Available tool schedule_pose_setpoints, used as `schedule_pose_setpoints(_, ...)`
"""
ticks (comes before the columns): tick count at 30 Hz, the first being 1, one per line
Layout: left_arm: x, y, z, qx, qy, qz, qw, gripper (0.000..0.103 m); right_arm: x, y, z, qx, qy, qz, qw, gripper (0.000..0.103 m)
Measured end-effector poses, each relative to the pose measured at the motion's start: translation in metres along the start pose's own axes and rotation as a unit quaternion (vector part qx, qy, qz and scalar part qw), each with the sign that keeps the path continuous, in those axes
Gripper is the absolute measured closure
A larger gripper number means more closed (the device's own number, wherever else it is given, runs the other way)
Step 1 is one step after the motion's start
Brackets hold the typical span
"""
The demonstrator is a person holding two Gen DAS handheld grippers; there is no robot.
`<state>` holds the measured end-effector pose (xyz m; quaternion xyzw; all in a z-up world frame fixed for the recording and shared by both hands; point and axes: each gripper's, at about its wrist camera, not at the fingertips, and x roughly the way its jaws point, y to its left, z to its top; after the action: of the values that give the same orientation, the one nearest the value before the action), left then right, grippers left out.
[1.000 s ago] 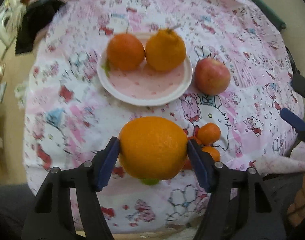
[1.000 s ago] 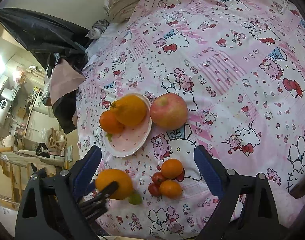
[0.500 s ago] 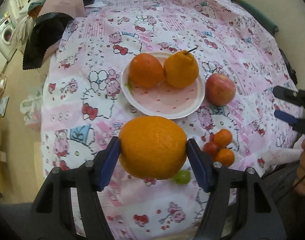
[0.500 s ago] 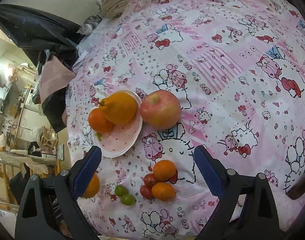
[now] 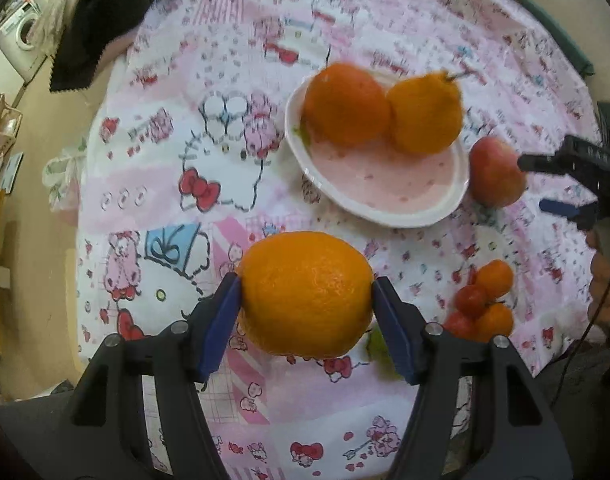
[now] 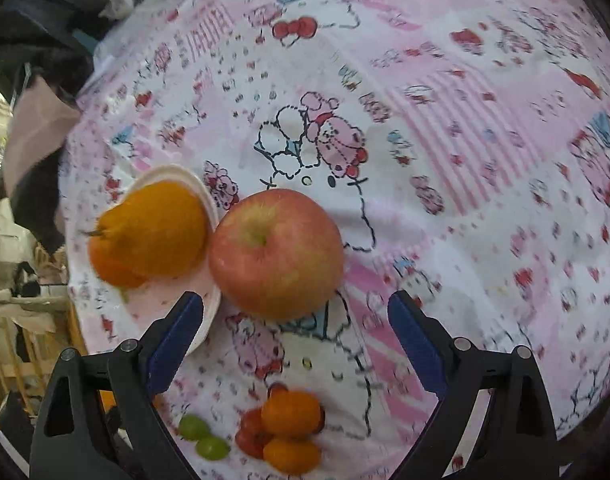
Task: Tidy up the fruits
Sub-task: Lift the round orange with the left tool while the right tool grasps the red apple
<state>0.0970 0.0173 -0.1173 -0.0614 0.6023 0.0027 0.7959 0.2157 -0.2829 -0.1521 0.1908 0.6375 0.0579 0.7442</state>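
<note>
Since the earlier frame the right gripper (image 6: 295, 336) has closed in on the apple (image 6: 275, 254), which now looms just ahead of its spread, empty fingers (image 6: 176, 338), while the left gripper (image 5: 307, 322) has carried its large orange (image 5: 307, 294) leftward, leaving the plate (image 5: 385, 210) up and to the right. The left fingers clamp that orange at its widest part, one pad on each flank. To do this well, I judge the orange should travel over the plate's bare near half, clear of the two oranges (image 5: 345, 104) already there, descend until it rests, then be released. The surface looks like a bed with a patterned sheet (image 6: 445, 120).
</note>
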Motion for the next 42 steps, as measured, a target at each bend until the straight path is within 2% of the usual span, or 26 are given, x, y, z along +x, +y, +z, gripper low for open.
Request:
schedule_pose_setpoints(2, 0.012, 0.0, -0.001, 0.004, 0.021, 0.004, 0.9998, 0.039, 0.009, 0.005, 0.004, -0.013, 0.006, -0.014, 1.0, 0.007)
schedule_pose_setpoints(10, 0.024, -0.014, -0.003, 0.04, 0.028, 0.033, 0.9983, 0.025, 0.035, 0.015, 0.013, -0.045, 0.017, -0.032, 0.998, 0.007)
schedule_pose_setpoints(14, 0.037, -0.008, -0.006, 0.023, 0.055, 0.017, 0.9981, 0.019, 0.041, 0.02, 0.014, -0.054, 0.019, -0.036, 0.998, 0.008)
schedule_pose_setpoints(16, 0.037, -0.008, -0.008, 0.023, 0.054, 0.014, 0.9982, 0.019, 0.041, 0.023, 0.014, -0.062, 0.017, -0.041, 0.997, 0.011)
schedule_pose_setpoints(20, 0.033, -0.008, -0.016, 0.024, 0.042, 0.027, 0.9985, 0.017, 0.041, 0.024, 0.014, -0.058, 0.016, -0.038, 0.997, 0.012)
schedule_pose_setpoints(22, 0.034, -0.008, -0.021, 0.016, 0.056, 0.029, 0.9979, 0.017, 0.04, 0.022, 0.014, -0.057, 0.014, -0.036, 0.998, 0.012)
schedule_pose_setpoints(29, 0.034, 0.004, -0.026, -0.005, 0.062, 0.023, 0.9978, 0.017, 0.04, 0.022, 0.012, -0.06, 0.013, -0.042, 0.997, 0.012)
schedule_pose_setpoints(32, 0.035, 0.006, -0.02, -0.011, 0.041, 0.009, 0.9991, 0.017, 0.039, 0.023, 0.013, -0.061, 0.01, -0.042, 0.997, 0.015)
schedule_pose_setpoints(35, 0.03, 0.002, -0.009, -0.005, 0.01, 0.018, 0.9998, 0.017, 0.039, 0.021, 0.013, -0.059, 0.01, -0.037, 0.998, 0.015)
schedule_pose_setpoints(39, 0.036, 0.002, -0.005, -0.012, 0.014, 0.012, 0.9998, 0.017, 0.037, 0.019, 0.012, -0.06, 0.009, -0.036, 0.998, 0.014)
schedule_pose_setpoints(42, 0.035, -0.005, -0.006, 0.009, 0.007, 0.028, 0.9995, 0.017, 0.036, 0.017, 0.011, -0.06, 0.007, -0.036, 0.998, 0.014)
